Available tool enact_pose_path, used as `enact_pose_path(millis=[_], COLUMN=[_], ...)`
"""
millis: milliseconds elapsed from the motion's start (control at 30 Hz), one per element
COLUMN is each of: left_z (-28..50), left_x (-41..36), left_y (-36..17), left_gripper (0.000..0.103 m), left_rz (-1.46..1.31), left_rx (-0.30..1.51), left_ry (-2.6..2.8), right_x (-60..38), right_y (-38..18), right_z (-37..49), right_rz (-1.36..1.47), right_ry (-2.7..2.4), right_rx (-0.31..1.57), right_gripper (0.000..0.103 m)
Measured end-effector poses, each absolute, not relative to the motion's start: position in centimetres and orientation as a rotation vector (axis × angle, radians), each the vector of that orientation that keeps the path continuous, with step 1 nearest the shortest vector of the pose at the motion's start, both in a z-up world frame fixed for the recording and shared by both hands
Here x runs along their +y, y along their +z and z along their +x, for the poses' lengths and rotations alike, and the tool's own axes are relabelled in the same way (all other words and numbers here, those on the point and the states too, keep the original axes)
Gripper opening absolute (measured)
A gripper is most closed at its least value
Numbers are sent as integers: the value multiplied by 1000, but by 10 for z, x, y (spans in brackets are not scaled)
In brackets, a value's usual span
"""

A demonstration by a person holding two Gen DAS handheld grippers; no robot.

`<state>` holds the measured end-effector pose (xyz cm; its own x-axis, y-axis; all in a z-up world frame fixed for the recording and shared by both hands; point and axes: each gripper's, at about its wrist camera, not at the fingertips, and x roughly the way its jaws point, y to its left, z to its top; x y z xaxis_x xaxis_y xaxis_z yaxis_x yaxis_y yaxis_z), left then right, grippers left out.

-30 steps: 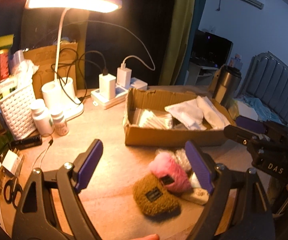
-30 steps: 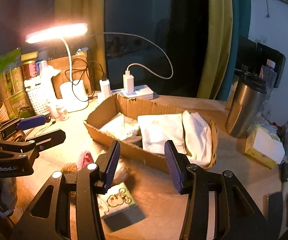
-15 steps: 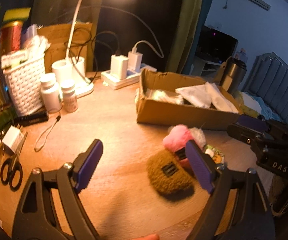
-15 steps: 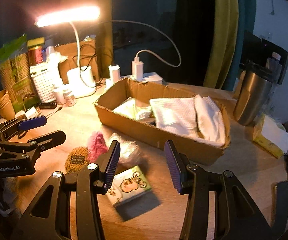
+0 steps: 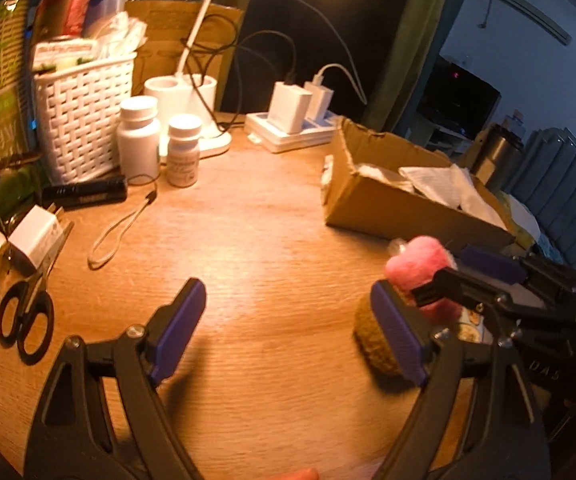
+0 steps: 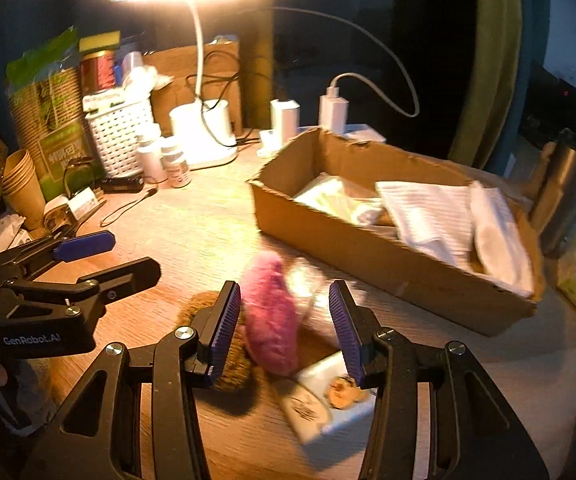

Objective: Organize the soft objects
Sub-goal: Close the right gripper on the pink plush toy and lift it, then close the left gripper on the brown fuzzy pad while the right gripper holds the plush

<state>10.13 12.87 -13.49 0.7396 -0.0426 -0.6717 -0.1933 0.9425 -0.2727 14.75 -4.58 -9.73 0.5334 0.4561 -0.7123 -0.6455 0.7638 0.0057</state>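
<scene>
A pink fluffy item point(image 6: 271, 312) lies on the wooden desk between the open jaws of my right gripper point(image 6: 285, 330), not clamped. It also shows in the left wrist view point(image 5: 422, 266). A brown fuzzy item point(image 6: 211, 344) lies beside it, partly behind the right gripper's left finger; in the left wrist view it point(image 5: 372, 340) sits behind my left gripper's right finger. A clear plastic packet point(image 6: 308, 284) and a white tissue pack point(image 6: 328, 396) lie close by. My left gripper point(image 5: 288, 336) is open and empty over bare desk. A cardboard box point(image 6: 352, 240) holds folded white cloths point(image 6: 432, 216).
A lit desk lamp point(image 6: 203, 136), power strip with chargers point(image 5: 292, 128), white basket point(image 5: 83, 120), two pill bottles point(image 5: 139, 136), a flashlight point(image 5: 87, 194), scissors point(image 5: 27, 324) and paper cups point(image 6: 21, 188) crowd the left and back. A steel tumbler point(image 6: 568, 200) stands right of the box.
Both grippers moved forward and lower. The right gripper has come around the pink item. The left gripper swung left, so the soft items now lie at its right.
</scene>
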Motion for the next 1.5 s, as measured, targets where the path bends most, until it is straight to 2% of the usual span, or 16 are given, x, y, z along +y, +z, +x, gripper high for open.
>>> enact_pose_path(millis=[167, 200, 233, 267, 1167, 1233, 1333, 1400, 1500], left_z=[102, 102, 103, 104, 137, 138, 138, 138, 138], left_x=[131, 131, 130, 129, 55, 53, 47, 42, 37], left_y=[-138, -138, -138, -138, -156, -157, -157, -156, -153], left_gripper=[86, 86, 86, 86, 84, 78, 64, 49, 41], left_rz=[-343, -340, -338, -336, -162, -163, -160, -152, -145], left_rx=[751, 752, 754, 757, 883, 890, 896, 894, 888], left_ry=[94, 95, 95, 95, 30, 15, -15, -39, -57], right_x=[-34, -33, -32, -31, -118, -125, -134, -139, -143], right_y=[-108, -110, -111, -112, -83, -81, -80, -80, -78], right_z=[149, 150, 149, 149, 154, 157, 159, 160, 160], right_rz=[-281, -283, -286, -292, -175, -167, -154, -148, -139], right_ry=[686, 692, 698, 700, 669, 659, 646, 640, 633], right_rx=[782, 786, 787, 786, 681, 679, 676, 672, 667], right_gripper=[48, 45, 35, 31, 30, 30, 30, 30, 30])
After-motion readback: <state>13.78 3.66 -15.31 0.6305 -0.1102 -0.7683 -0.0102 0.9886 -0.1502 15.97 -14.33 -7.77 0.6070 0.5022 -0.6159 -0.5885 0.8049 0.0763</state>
